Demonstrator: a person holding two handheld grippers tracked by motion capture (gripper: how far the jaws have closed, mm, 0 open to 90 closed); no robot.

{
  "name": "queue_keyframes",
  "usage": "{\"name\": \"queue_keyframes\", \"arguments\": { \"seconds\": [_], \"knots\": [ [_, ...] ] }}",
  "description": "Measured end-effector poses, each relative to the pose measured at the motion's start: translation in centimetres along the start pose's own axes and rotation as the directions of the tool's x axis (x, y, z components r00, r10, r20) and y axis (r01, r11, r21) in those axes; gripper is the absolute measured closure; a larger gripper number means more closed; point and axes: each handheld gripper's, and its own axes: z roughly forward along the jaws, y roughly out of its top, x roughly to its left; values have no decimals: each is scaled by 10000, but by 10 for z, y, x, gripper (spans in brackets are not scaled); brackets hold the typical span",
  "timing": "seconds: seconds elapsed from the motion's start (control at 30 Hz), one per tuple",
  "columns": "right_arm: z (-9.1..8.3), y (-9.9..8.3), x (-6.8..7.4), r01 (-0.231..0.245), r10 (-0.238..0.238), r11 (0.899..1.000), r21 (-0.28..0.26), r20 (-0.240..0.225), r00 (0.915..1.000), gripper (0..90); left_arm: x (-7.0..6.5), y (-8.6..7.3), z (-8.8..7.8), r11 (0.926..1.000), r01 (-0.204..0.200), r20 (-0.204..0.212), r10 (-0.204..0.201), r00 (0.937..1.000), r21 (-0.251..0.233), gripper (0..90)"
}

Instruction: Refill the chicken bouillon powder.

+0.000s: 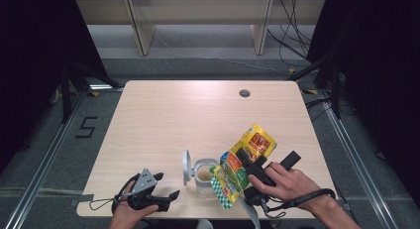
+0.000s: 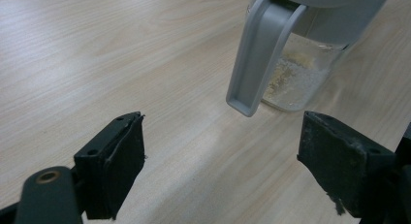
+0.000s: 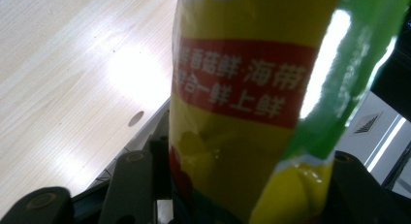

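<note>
A small clear jar point(image 1: 204, 175) with pale grains at its bottom stands near the table's front edge, its grey flip lid point(image 1: 186, 165) swung open to the left. My right gripper point(image 1: 247, 162) is shut on a yellow and green seasoning bag point(image 1: 236, 170), held tilted right beside the jar with its lower end by the jar's rim. In the right gripper view the bag point(image 3: 242, 136) sits between the jaws of the right gripper point(image 3: 242, 190). My left gripper point(image 1: 167, 186) rests open left of the jar. In the left gripper view the left gripper point(image 2: 223, 132) faces the jar point(image 2: 300, 73) and the lid point(image 2: 257, 54).
The light wooden table point(image 1: 173, 115) has a round cable hole point(image 1: 244, 93) at the back right. Behind the table stands a pale shelf frame point(image 1: 198, 21), with cables on the floor at the right. Dark metal stands flank the table on both sides.
</note>
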Motion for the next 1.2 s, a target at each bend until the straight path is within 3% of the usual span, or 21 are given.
{"name": "queue_keyframes", "arguments": {
  "seconds": [0.07, 0.1, 0.2, 0.27, 0.43, 0.47, 0.5, 0.53, 0.57, 0.93, 0.97, 1.0, 1.2],
  "knots": [
    [0, 0, 0, 3, -3, 10000, -9, 48, 10000, 528, -1, 0, 0, 9998, 193, -13, -193, 9998, 23, 163],
    [0, 0, 1, -14, 14, 10000, -15, 44, 10000, 528, 1, 0, 0, 9999, -144, -27, 145, 9999, 87, 163],
    [0, 0, 1, -18, 18, 10000, -22, 57, 10000, 528, 1, 0, 0, 9997, -235, -63, 236, 9997, 113, 163],
    [0, 0, 1, 49, -49, 10000, -35, 102, 9999, 529, -1, 0, 0, 10000, -38, -4, 38, 10000, 11, 163],
    [-1, 0, 0, 98, -98, 9999, -25, 141, 9999, 529, 0, 0, 0, 9999, -130, -34, 130, 9999, 95, 163],
    [0, 0, -2, 349, -346, 9993, -163, 180, 9992, 529, 0, 0, 0, 9999, -129, -33, 130, 9999, 90, 163],
    [-1, 1, -1, 112, -111, 9999, -45, 133, 9998, 529, 0, 0, 0, 9999, -138, -24, 138, 9999, 92, 163],
    [1, 1, -3, 339, -337, 9993, -184, 120, 9994, 529, 0, 0, 0, 9998, -170, -13, 170, 9999, 86, 163],
    [0, 1, -1, 109, -109, 9999, -55, 96, 9999, 529, -1, 0, 1, 10000, -26, 6, 26, 10000, -11, 163],
    [-3, 1, -2, 103, -101, 9999, -115, 205, 9997, 531, 0, 0, 0, 9998, -173, -42, 173, 9998, 83, 163],
    [-2, 1, -4, 340, -334, 9991, -246, 233, 9992, 531, 0, 0, 0, 9998, -179, -39, 180, 9998, 75, 163],
    [-4, 0, -1, 10, -8, 9999, -119, 175, 9998, 531, -1, 0, 1, 10000, -56, -22, 56, 10000, 2, 163],
    [-7, 0, 0, 61, -58, 9999, -153, 202, 9998, 532, -1, 0, 1, 9999, -123, -24, 123, 9999, 96, 163]
  ]
}}
